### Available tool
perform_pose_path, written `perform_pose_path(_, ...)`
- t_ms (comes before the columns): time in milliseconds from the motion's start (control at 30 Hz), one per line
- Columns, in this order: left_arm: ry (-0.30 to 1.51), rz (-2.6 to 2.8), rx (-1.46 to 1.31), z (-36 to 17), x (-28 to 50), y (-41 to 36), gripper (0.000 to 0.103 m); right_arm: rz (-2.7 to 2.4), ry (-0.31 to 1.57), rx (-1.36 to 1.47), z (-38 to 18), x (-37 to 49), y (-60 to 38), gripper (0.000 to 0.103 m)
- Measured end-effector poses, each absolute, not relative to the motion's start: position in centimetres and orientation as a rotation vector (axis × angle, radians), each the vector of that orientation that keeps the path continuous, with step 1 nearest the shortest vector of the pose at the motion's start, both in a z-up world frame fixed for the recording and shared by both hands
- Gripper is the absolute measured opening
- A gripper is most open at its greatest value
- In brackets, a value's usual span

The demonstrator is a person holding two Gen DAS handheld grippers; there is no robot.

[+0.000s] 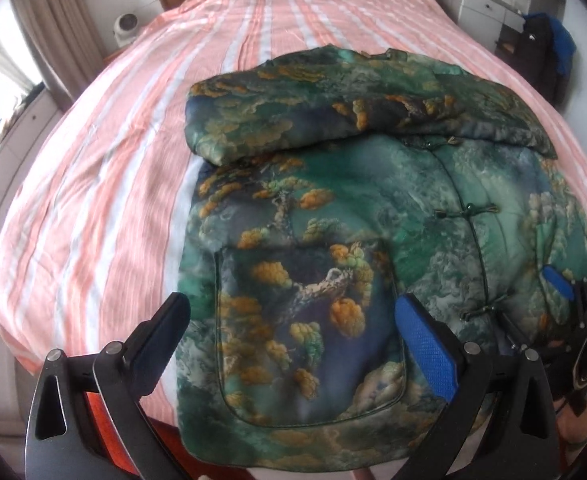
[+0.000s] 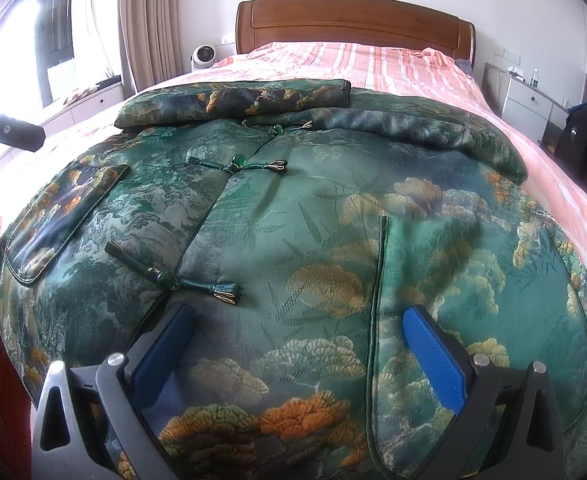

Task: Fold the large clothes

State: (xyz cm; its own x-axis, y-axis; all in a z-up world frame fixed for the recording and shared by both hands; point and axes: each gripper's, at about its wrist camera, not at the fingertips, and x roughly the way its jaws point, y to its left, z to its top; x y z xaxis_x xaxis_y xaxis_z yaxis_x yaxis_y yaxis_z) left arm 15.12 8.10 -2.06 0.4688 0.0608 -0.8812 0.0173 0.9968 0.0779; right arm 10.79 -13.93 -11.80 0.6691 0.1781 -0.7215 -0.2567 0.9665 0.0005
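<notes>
A large padded jacket [image 1: 333, 208] with a green, blue and orange landscape print lies front up on a bed, and also fills the right wrist view [image 2: 313, 220]. Both sleeves are folded across its chest [image 1: 293, 116]. It has knot buttons [image 2: 235, 166] down the front and patch pockets [image 1: 309, 336]. My left gripper [image 1: 293, 320] is open just above the left pocket at the hem. My right gripper [image 2: 299, 332] is open over the hem beside the right pocket [image 2: 473, 320]; it shows at the right edge of the left wrist view [image 1: 565, 288].
The bed has a pink and white striped sheet [image 1: 133, 140] and a wooden headboard [image 2: 353, 24]. A small white fan [image 2: 203, 56] stands at the left, white drawers [image 2: 529, 100] and a chair with dark clothes [image 2: 585, 140] at the right. Curtains and a window are at the left.
</notes>
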Motion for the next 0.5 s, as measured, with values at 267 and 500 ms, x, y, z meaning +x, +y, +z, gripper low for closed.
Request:
perform_pose_path(267, 1.091, 0.028, 0.060, -2.49, 14.87, 8.18, 0.102, 0.245, 0.802, -0.105, -11.79, 10.79, -13.89, 0.103)
perform_pose_path(500, 1.095, 0.029, 0.055, -2.75, 14.69, 8.26, 0.102, 0.245, 0.802, -0.105, -11.78, 10.80, -13.87, 0.103)
